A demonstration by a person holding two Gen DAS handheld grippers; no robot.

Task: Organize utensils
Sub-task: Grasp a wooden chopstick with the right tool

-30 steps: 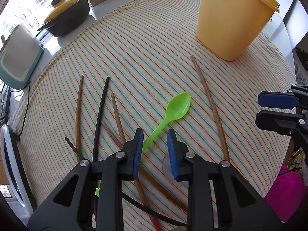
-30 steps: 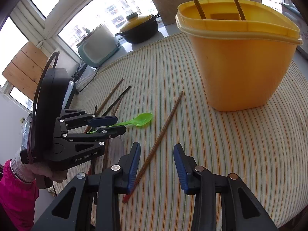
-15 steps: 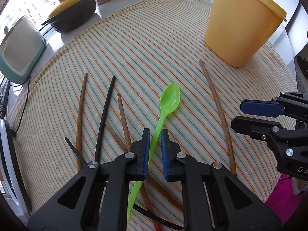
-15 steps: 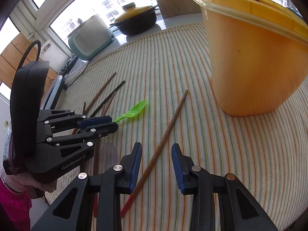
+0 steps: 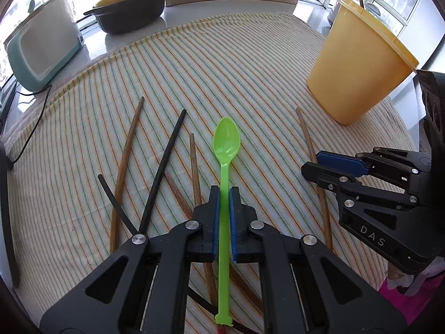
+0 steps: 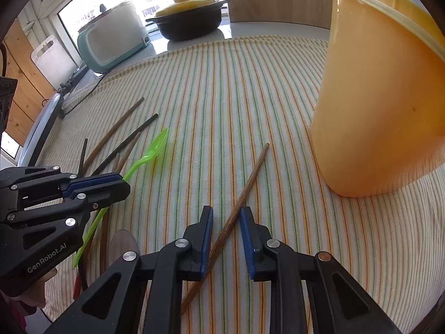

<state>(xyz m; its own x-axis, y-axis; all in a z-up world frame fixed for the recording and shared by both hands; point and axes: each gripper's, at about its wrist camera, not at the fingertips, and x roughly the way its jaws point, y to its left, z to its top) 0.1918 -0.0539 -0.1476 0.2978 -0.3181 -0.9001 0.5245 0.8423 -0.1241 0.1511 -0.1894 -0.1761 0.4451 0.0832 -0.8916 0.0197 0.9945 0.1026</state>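
My left gripper (image 5: 224,192) is shut on the handle of a green plastic spoon (image 5: 225,142), bowl pointing away; the spoon also shows in the right wrist view (image 6: 155,146). My right gripper (image 6: 225,214) is open, its jaws on either side of a brown wooden chopstick (image 6: 242,194) lying on the striped cloth (image 6: 236,89). That chopstick also shows in the left wrist view (image 5: 311,144). A tall yellow tub (image 6: 383,105) with two sticks in it stands at the right, also in the left wrist view (image 5: 358,66).
Several brown and black chopsticks (image 5: 164,161) lie to the left on the cloth. A black pot with a yellow lid (image 5: 130,5) and a teal rice cooker (image 5: 41,47) stand at the back. A cable (image 5: 30,128) runs at the left edge.
My left gripper has closed on the green spoon's handle and swung it straight. My right gripper has moved forward over the brown chopstick, closer to the yellow tub.
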